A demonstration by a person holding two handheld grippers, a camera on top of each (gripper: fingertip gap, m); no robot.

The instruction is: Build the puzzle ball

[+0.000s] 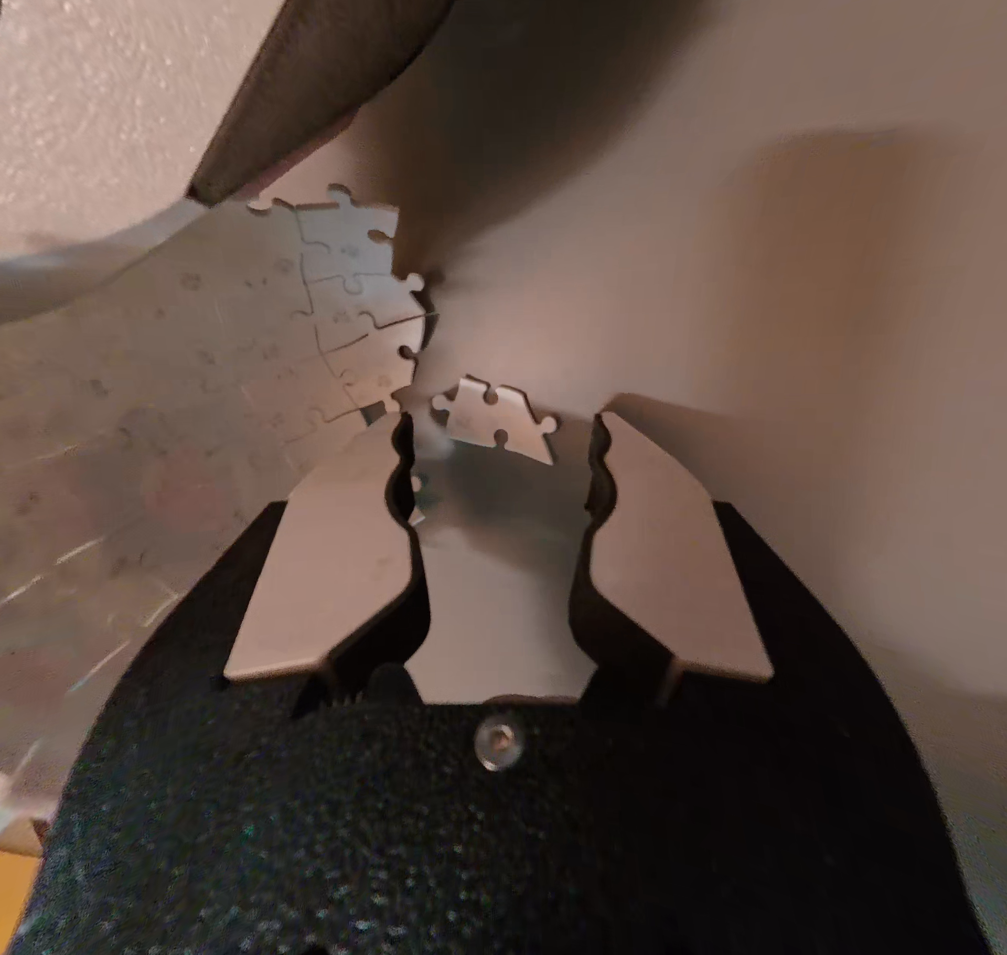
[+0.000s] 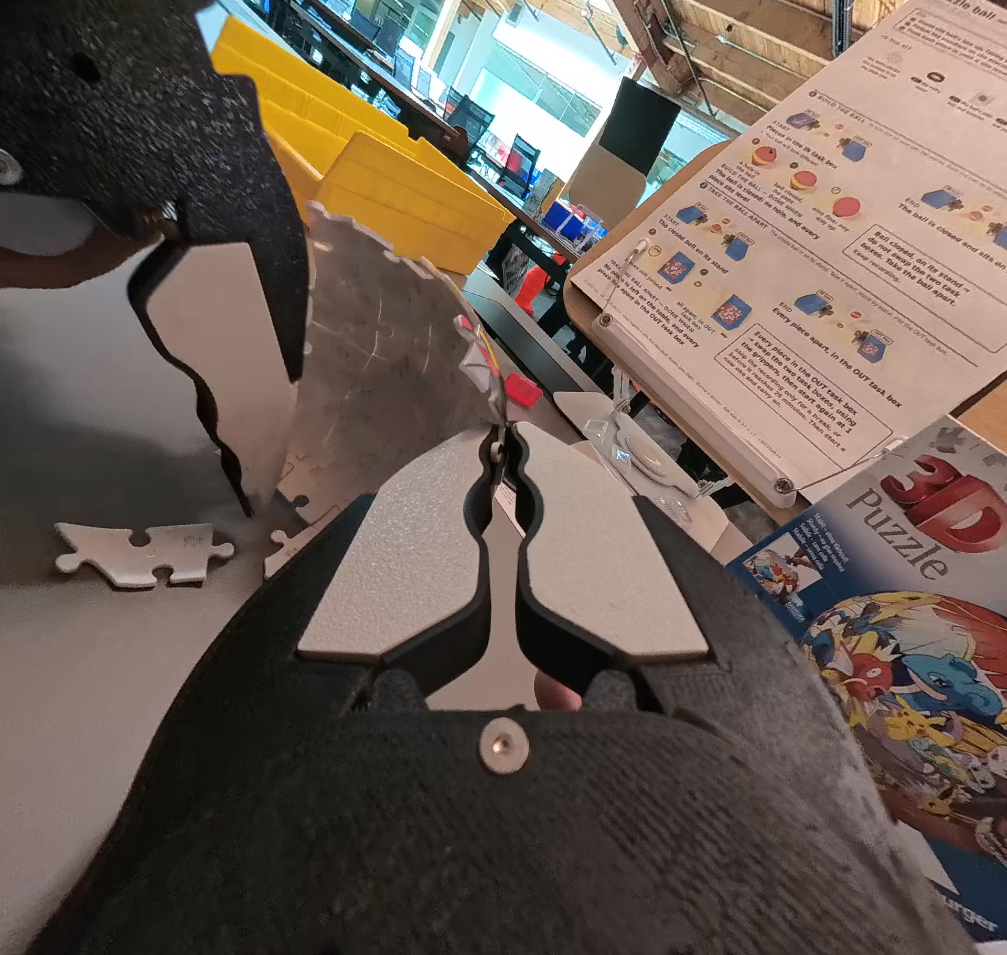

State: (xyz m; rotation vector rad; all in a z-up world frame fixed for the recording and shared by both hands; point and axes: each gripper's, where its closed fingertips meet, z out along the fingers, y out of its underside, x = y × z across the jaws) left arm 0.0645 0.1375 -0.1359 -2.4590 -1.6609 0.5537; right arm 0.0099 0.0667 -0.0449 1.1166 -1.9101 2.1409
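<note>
Two views show the scene. From the left wrist view, the left claw [image 1: 501, 438] stands open, its pale fingers [image 1: 338, 564] spread wide with nothing between them. A small loose piece [image 1: 493, 419] of two joined bits lies on the grey table [image 1: 763, 302] just beyond the fingertips. To the left rises the curved shell [image 1: 349, 307] of joined puzzle pieces, grey side showing, blurred toward the edge.

From the right wrist view, the right claw [image 2: 502, 436] is closed on the edge of the shell [image 2: 381, 362], pinching its rim at the fingertips. The left claw's finger [image 2: 218, 351] reaches down beside the shell on the left. The loose piece [image 2: 144, 553] lies flat on the table [image 2: 82, 711] near it. Behind stand yellow bins [image 2: 392, 188]; to the right, an instruction sheet [image 2: 817, 253] on a stand and the puzzle box [image 2: 899, 629].
</note>
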